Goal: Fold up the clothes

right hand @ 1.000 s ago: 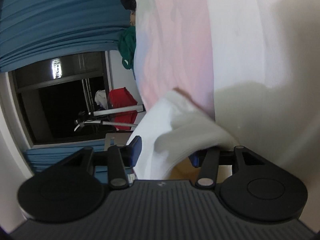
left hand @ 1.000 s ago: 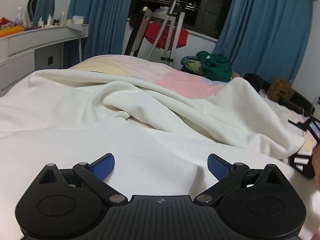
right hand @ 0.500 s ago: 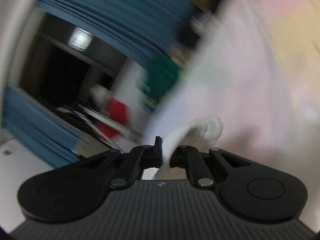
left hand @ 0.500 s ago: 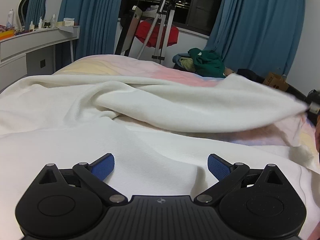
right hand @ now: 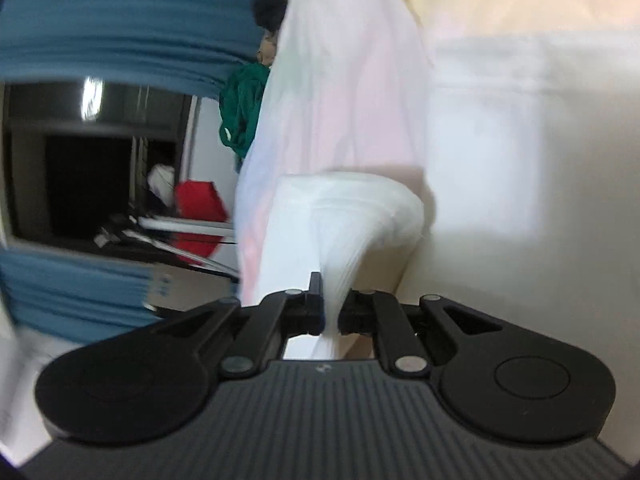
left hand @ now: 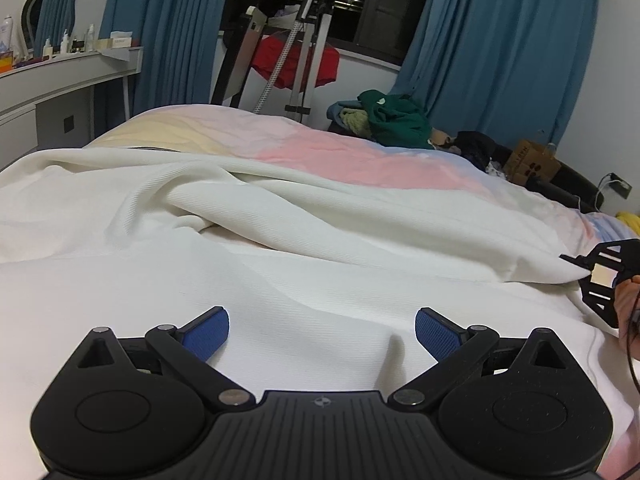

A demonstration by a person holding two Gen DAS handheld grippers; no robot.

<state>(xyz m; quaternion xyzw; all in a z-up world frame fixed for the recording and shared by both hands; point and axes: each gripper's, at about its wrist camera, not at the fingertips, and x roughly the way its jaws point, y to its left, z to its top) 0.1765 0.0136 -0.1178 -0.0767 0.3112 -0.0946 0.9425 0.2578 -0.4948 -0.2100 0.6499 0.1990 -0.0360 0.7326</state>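
- Garment (left hand: 280, 216), white ribbed knit, lies rumpled across the bed (left hand: 360, 160); we see it covering most of the near side, pastel sheet bare behind it.
- Left gripper (left hand: 322, 330): we see its blue pads (left hand: 206, 338) spread wide, nothing between them, poised just over flat cloth.
- Right gripper (right hand: 330, 312): jaws nearly together, pinching a bunched edge of the garment (right hand: 360, 216); the cloth fans out ahead of the tips.
- From the left wrist we see the right gripper (left hand: 600, 280) at the far right edge, at a stretched corner of the garment.
- Right wrist view is rolled sideways and blurred.
- Green clothes (left hand: 394, 120) piled beyond the bed, blue curtains (left hand: 500, 48) behind.
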